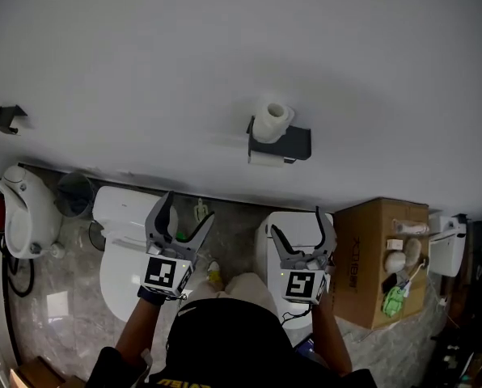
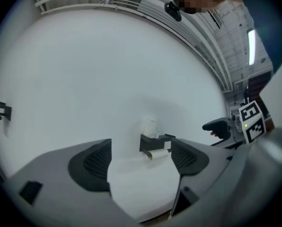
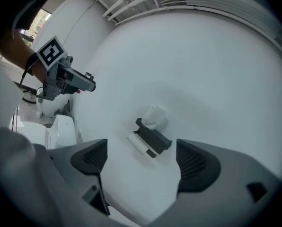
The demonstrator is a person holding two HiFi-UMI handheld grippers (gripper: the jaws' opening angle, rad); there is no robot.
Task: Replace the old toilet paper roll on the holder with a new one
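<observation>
A black wall holder (image 1: 283, 142) (image 2: 153, 142) (image 3: 154, 137) hangs on the white wall. Standing upright on its shelf is a full white roll (image 1: 272, 121) (image 2: 149, 125) (image 3: 154, 117). Under the shelf sits a thin, nearly used-up roll (image 1: 265, 159) (image 2: 158, 154) (image 3: 138, 143). My left gripper (image 1: 180, 219) (image 2: 143, 160) is held well below the holder, open and empty. My right gripper (image 1: 304, 233) (image 3: 142, 157) is beside it, also open and empty, equally far from the holder.
A white toilet (image 1: 128, 249) stands below left, a second white fixture (image 1: 293, 245) below the holder. An open cardboard box (image 1: 382, 261) with small items sits at right. A white appliance (image 1: 23, 212) and a grey bin (image 1: 75, 194) are at left. A small black hook (image 1: 9, 120) is on the wall.
</observation>
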